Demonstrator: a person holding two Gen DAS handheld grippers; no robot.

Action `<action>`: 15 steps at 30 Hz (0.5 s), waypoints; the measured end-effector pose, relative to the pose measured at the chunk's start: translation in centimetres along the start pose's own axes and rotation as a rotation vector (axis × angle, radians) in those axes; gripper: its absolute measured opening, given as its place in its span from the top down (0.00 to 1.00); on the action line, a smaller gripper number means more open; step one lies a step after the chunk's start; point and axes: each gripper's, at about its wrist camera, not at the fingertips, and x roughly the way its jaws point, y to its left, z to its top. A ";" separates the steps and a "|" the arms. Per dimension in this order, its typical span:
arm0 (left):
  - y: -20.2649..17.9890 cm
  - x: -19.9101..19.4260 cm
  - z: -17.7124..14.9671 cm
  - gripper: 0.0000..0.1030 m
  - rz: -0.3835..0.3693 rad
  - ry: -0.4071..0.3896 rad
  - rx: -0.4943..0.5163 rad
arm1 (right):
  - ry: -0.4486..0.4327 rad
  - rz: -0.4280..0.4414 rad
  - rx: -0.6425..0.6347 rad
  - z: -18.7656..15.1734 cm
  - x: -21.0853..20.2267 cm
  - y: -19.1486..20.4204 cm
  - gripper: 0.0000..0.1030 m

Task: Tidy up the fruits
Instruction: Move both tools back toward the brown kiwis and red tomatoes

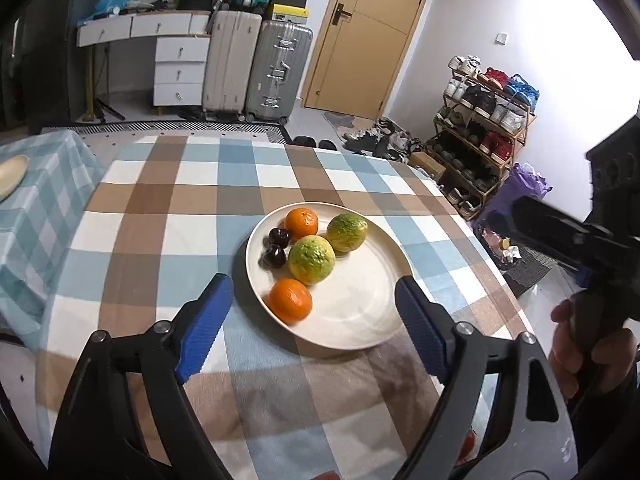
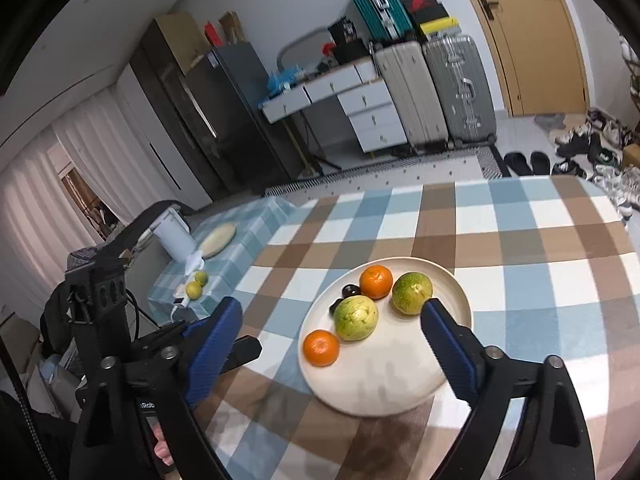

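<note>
A cream plate point(image 1: 360, 340) point(image 2: 400, 384) rests on the checked tablecloth. It holds two oranges point(image 1: 290, 300) point(image 1: 302, 223), two green-yellow citrus fruits point(image 1: 311, 259) point(image 1: 347, 232) and two dark plums point(image 1: 279, 237). The right wrist view shows the same oranges point(image 2: 321, 347) point(image 2: 376, 281), green fruits point(image 2: 356, 317) point(image 2: 412, 293) and a plum point(image 2: 351, 290). My left gripper point(image 1: 313, 284) hovers open just short of the plate's near rim, holding nothing. My right gripper point(image 2: 331, 306) is open too, above the plate's near side, empty.
At the left, a lower side table in blue check carries a second cream plate point(image 2: 218, 239), two small green fruits point(image 2: 196, 286) and a white kettle point(image 2: 174, 232). A shoe rack point(image 1: 480, 120) stands beyond the table's right edge. Suitcases point(image 1: 276, 68) and drawers line the far wall.
</note>
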 end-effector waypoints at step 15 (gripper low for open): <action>-3.9 -7.2 -5.3 0.01 0.110 -0.056 0.002 | -0.118 -0.004 0.017 -6.5 -8.2 2.7 0.00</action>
